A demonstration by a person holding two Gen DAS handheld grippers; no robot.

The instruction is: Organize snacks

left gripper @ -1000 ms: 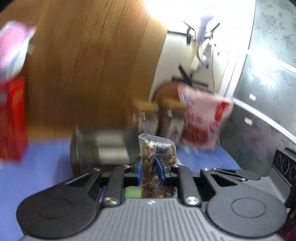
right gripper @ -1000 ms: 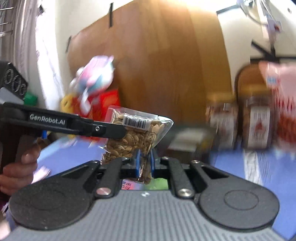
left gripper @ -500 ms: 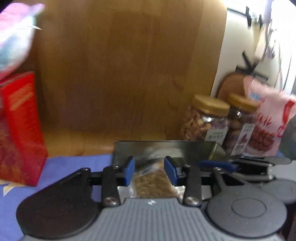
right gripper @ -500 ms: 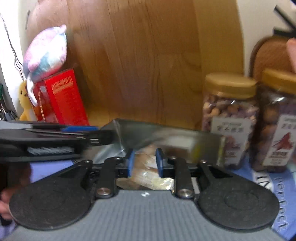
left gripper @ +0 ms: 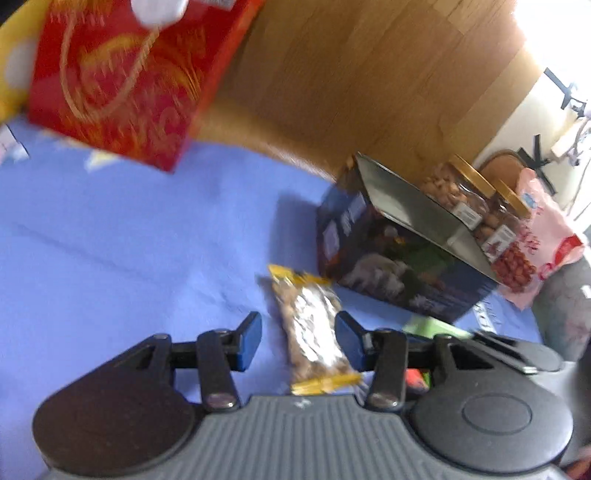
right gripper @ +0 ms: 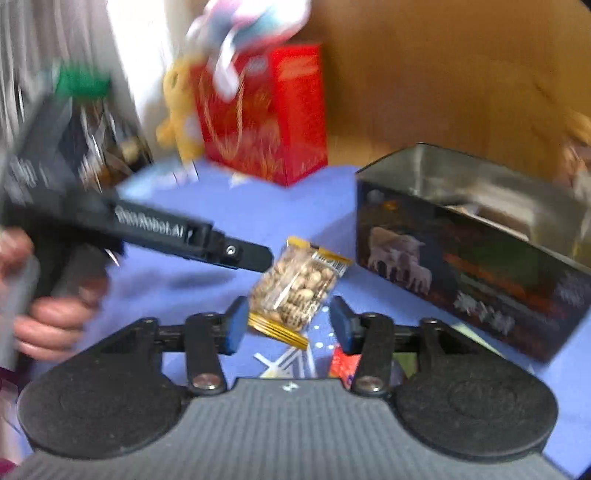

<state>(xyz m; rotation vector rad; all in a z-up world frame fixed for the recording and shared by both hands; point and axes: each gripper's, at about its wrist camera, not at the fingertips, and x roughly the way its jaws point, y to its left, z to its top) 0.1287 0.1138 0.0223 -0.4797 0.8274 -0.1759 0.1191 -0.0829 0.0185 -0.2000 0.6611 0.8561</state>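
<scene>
A clear nut packet with yellow ends (left gripper: 314,332) lies on the blue cloth (left gripper: 147,240), just left of the open tin box (left gripper: 399,258). My left gripper (left gripper: 299,343) straddles the packet; its jaws are opening and the blue pads (left gripper: 249,341) stand clear of it. In the right wrist view the same packet (right gripper: 295,288) lies just ahead of my right gripper (right gripper: 288,325), whose jaws are also opening with nothing pressed between them. The left gripper (right gripper: 258,258) comes in from the left, a hand (right gripper: 48,321) on its grip. The tin box (right gripper: 472,236) stands at the right.
A red gift bag (left gripper: 125,74) stands at the back left, with a plush toy (right gripper: 251,18) above it. Two nut jars (left gripper: 458,188) and a pink snack bag (left gripper: 535,240) stand behind the tin, against a wooden panel (left gripper: 369,74). More wrappers (right gripper: 343,363) lie under the right gripper.
Each gripper was shut on a clear nut packet, then opened over the tin and let it go. Both have since swung down and left to the yellow-ended packet, jaws wider.
</scene>
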